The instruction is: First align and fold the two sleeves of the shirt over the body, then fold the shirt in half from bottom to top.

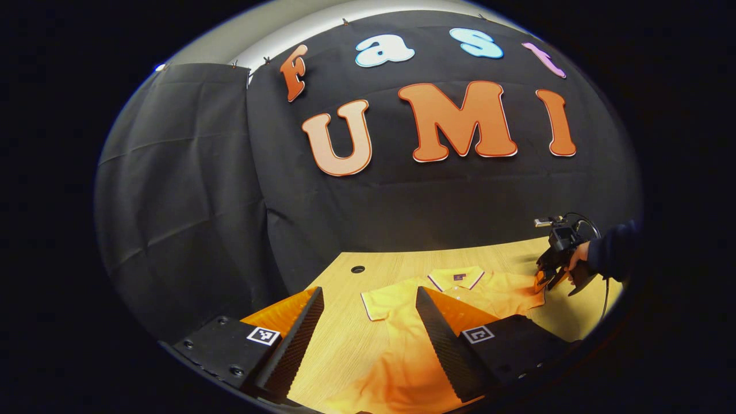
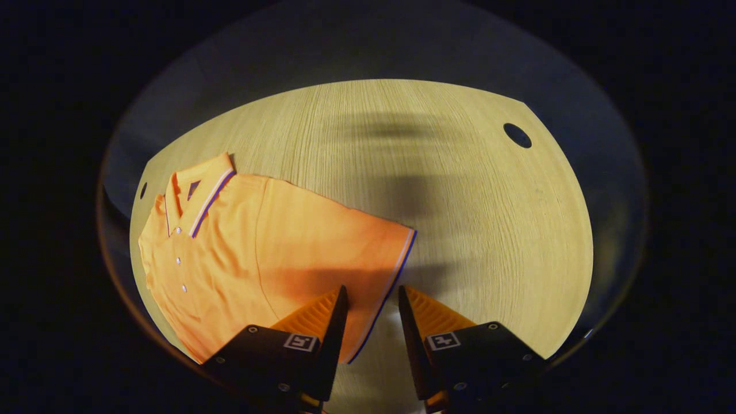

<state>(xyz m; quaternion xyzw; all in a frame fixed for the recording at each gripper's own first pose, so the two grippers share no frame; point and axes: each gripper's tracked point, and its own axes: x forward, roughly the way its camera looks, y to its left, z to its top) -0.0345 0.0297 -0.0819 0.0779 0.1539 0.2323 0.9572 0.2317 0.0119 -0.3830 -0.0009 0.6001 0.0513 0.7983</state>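
An orange polo shirt (image 2: pixel 241 253) with a striped collar and cuffs lay flat on the pale wood-grain tabletop (image 2: pixel 460 190). The right gripper (image 2: pixel 371 299) stood moderately open, straddling the sleeve's (image 2: pixel 356 247) striped hem — gripping nothing. The left gripper (image 1: pixel 368 305) gaped wide above the shirt's near side — also holding nothing.

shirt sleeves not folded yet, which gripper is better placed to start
Right: the right gripper is open, straddling the sleeve cuff on the table. The left gripper hovers open.
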